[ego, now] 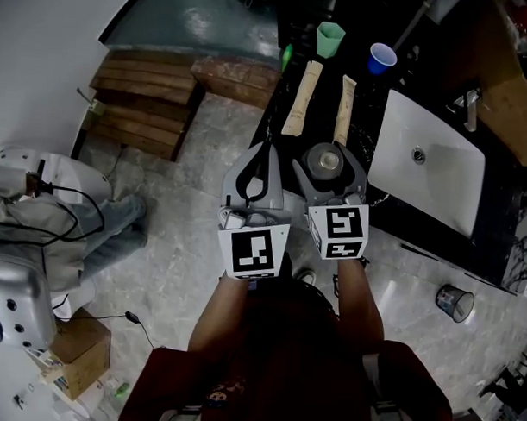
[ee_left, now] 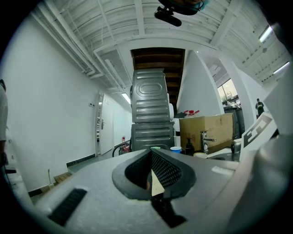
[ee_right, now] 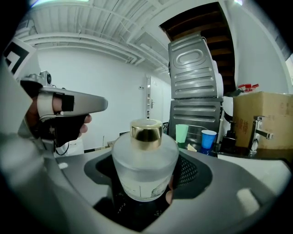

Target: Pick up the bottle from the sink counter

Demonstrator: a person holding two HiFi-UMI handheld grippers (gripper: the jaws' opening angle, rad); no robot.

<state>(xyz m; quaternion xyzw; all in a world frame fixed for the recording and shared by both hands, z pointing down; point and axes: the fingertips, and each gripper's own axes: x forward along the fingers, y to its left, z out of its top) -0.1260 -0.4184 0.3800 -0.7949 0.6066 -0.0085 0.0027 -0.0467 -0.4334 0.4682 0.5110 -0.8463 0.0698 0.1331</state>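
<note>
Head view: looked steeply down on a pale stone-patterned floor and, at upper right, on a long black sink counter. Showed in the counter a white rectangular basin, with a tap beside its far edge. Showed on the floor at upper left a wooden pallet. Found both grippers side by side at the counter's near edge, just left of the basin. Saw the left gripper with jaws set together and nothing between them; saw the same in the left gripper view, with the pads touching at the tips. Saw the right gripper with jaws standing wide and gripping the frosted bottle, upright, with the pads pressed on both sides of its round body. Placed the bottle so: not free on the counter, but in the hold of the right gripper, over the counter's near edge. Farther back on the counter, noted two long paper-wrapped packets lying side by side, then a green cup and a blue cup, near each other but apart. Smallest of all, noted the gold cap on the bottle's top.
</note>
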